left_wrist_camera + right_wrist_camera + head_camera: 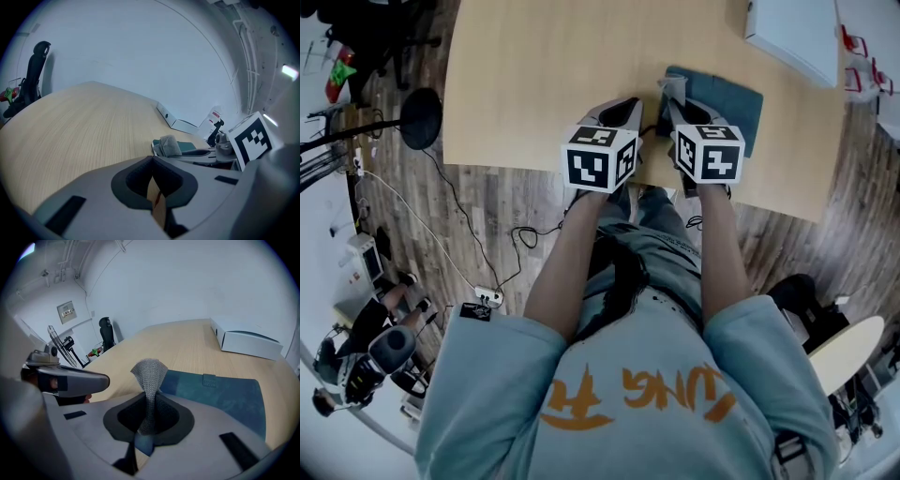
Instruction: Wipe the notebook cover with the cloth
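- Grey knitted cloth (149, 373) rises in a twisted fold from the right gripper (149, 401), whose jaws are pressed together on its lower part.
- Just beyond and to the right of that gripper lies the notebook (220, 394), flat on the table (534, 84) with its teal cover up and a small square tab near the cover's far edge.
- From the head view, the notebook sits on the right part of the light wooden table, close to the near edge. The right gripper is over its near left corner.
- No view shows whether the cloth touches the cover.
- The left gripper (152, 161) has its jaws together with nothing between them; only a thin seam remains, and pale wood shows through it.
- It is over bare table by the near edge, just left of the right gripper. A narrow gap separates the two marker cubes.
- A white box (792, 33) lies at the far right of the table, apart from the notebook.
- The person's bare forearms reach forward from a light blue shirt (628, 394) with orange print.
- A black chair (33, 70) stands past the table's far left end.
- Cables trail across the plank floor (487, 216) to the left of the person.
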`<action>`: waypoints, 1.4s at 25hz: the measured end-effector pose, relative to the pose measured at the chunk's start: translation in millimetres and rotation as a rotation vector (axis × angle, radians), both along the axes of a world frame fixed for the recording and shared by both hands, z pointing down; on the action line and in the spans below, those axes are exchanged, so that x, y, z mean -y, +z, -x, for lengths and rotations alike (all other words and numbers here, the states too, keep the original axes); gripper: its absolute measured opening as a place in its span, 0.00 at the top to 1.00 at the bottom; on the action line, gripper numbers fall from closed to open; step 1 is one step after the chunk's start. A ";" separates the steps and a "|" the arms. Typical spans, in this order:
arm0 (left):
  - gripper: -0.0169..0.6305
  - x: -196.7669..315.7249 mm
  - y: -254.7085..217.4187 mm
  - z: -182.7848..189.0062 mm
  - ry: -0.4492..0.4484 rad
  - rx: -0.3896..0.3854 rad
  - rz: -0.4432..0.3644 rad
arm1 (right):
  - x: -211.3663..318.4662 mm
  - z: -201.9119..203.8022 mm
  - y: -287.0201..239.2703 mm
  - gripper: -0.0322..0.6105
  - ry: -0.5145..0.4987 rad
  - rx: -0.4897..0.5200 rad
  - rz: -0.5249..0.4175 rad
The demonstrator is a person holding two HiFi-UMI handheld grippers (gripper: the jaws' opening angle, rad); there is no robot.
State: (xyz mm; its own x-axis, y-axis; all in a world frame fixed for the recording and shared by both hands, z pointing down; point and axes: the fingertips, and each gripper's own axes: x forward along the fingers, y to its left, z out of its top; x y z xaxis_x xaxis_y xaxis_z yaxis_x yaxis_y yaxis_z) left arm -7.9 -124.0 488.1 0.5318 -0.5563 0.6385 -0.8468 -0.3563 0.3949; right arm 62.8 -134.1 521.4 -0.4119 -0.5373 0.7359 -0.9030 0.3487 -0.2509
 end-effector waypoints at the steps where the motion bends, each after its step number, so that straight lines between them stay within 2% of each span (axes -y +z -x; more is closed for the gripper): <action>1: 0.95 -0.1 0.0 -1.1 0.002 0.000 0.000 | -0.2 -0.9 -0.1 0.90 0.001 0.000 -0.001; 35: 0.95 -8.8 11.1 -54.0 0.019 -0.007 0.022 | -5.4 -70.8 0.7 0.90 0.050 -0.006 -0.019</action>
